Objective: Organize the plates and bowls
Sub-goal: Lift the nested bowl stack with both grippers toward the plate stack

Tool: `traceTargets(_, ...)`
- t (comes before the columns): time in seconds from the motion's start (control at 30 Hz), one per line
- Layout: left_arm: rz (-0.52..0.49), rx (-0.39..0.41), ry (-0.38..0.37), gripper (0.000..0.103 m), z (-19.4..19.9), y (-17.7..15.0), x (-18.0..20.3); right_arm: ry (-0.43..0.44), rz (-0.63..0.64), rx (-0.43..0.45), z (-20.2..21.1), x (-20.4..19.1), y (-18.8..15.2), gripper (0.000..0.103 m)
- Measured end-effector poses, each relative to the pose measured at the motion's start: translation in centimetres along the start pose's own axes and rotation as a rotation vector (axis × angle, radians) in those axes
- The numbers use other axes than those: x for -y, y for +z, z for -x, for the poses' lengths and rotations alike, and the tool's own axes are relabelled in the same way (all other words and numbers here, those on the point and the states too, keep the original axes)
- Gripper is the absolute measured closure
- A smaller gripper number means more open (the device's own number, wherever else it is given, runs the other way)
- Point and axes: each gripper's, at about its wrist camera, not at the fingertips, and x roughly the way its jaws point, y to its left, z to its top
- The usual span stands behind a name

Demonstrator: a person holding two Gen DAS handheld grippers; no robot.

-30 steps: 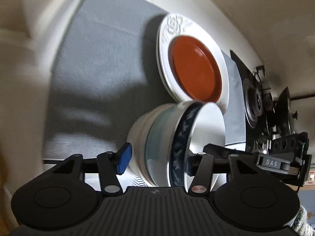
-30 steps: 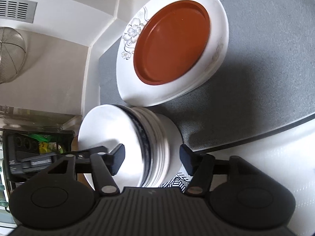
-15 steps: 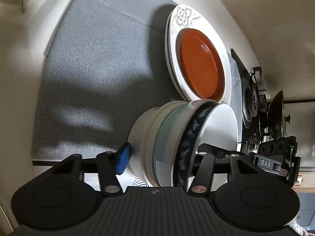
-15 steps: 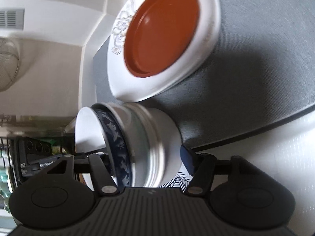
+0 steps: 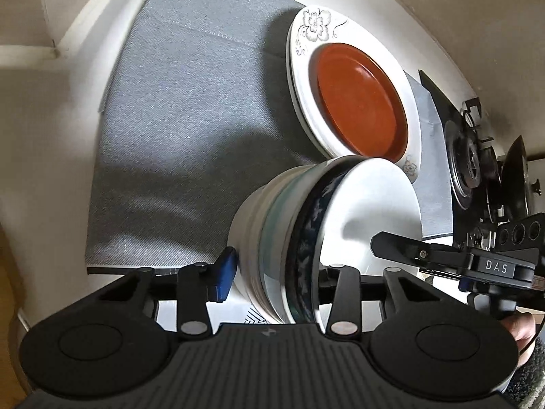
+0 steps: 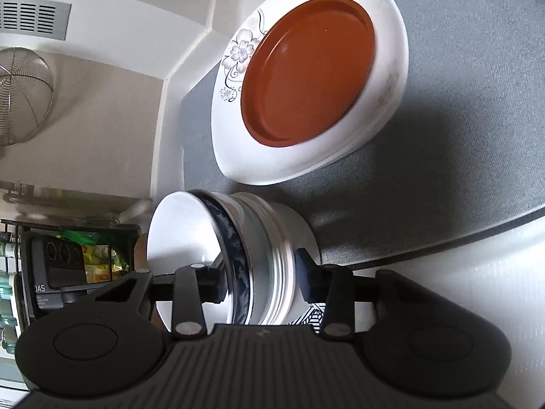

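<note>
Both sets of tongs were clamped on the same stack of bowls (image 5: 306, 238): the left tongs (image 5: 272, 272) pinched it from one side, the right tongs (image 6: 259, 276) from the other, each with one finger inside the top bowl and one against the outer wall. The stack sat at the near edge of the grey mat (image 6: 460, 136) on the surface. Just behind it, an orange plate (image 6: 306, 68) rested in a white floral plate (image 6: 235, 54).

A grey woven mat (image 5: 177, 129) covers the white countertop (image 6: 477, 293) beneath plain beige walls (image 5: 41, 136). A black gas stove (image 5: 466, 170) sits beyond, and a round wire-mesh strainer (image 6: 24, 99) hangs near a slatted vent (image 6: 30, 20).
</note>
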Motion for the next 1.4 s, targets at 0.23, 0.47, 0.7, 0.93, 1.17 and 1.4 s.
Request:
traceTargets(0.23, 0.019, -0.004, 0.023, 0.062, 0.4, 0.3, 0.9, 0.021, -0.035, -0.003, 0.4, -0.1, -0.5, 0.060)
traceTargets(0.47, 0.012, -0.005, 0.037, 0.062, 0.2, 0.8, 1.2, 0.024, -0.039, 0.002, 0.6, -0.1, -0.3, 0.061)
traceTargets(0.7, 0.002, 0.023, 0.013, 0.062, 1.1, 1.4, 2.1, 0.039, 0.002, 0.028, 2.3, -1.0, 0.2, 0.061)
traceTargets(0.93, -0.007, 0.045, 0.034, 0.062, 2.4, 2.7, 3.4, 0.052, -0.004, 0.057, 3.2, -1.9, 1.8, 0.061)
traceTargets(1.17, 0.009, 0.061, 0.033, 0.061, 3.6, 3.0, 3.4, 0.069, 0.016, 0.060, 3.6, -3.0, 2.5, 0.061)
traceTargets(1.4, 0.003, 0.090, 0.016, 0.060, 4.9, 4.2, 4.1, 0.078, 0.044, 0.097, 4.8, -4.2, 4.0, 0.061)
